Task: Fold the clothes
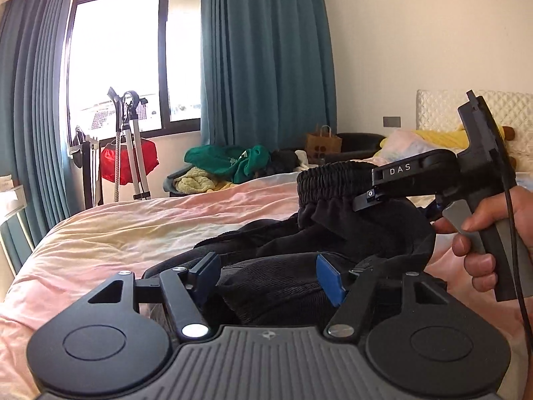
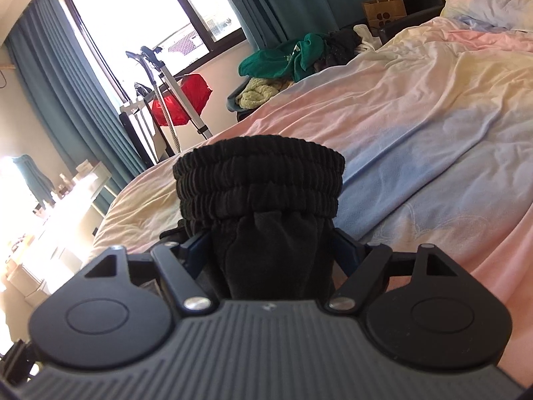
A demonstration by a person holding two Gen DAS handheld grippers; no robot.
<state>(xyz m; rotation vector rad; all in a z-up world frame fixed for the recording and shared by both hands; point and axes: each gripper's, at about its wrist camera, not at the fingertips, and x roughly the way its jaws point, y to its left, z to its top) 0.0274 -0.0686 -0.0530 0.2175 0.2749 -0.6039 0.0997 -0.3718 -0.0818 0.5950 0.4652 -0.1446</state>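
Observation:
A black corduroy garment with an elastic waistband (image 1: 333,180) lies bunched on the bed. My right gripper (image 1: 366,196) is shut on the waistband and holds it lifted; in the right wrist view the waistband (image 2: 260,180) stands up between its blue pads (image 2: 346,250). My left gripper (image 1: 269,276) is low over the bed, its blue pads (image 1: 328,278) apart with black cloth (image 1: 266,286) bunched between them. Whether they press the cloth is unclear.
The bed (image 1: 140,223) has a pastel pink, yellow and blue sheet (image 2: 416,116). A pile of green and yellow clothes (image 1: 226,163) sits beyond its far edge. A garment steamer stand (image 1: 130,146) with red cloth is by the window. Pillows (image 2: 489,3) lie at the headboard.

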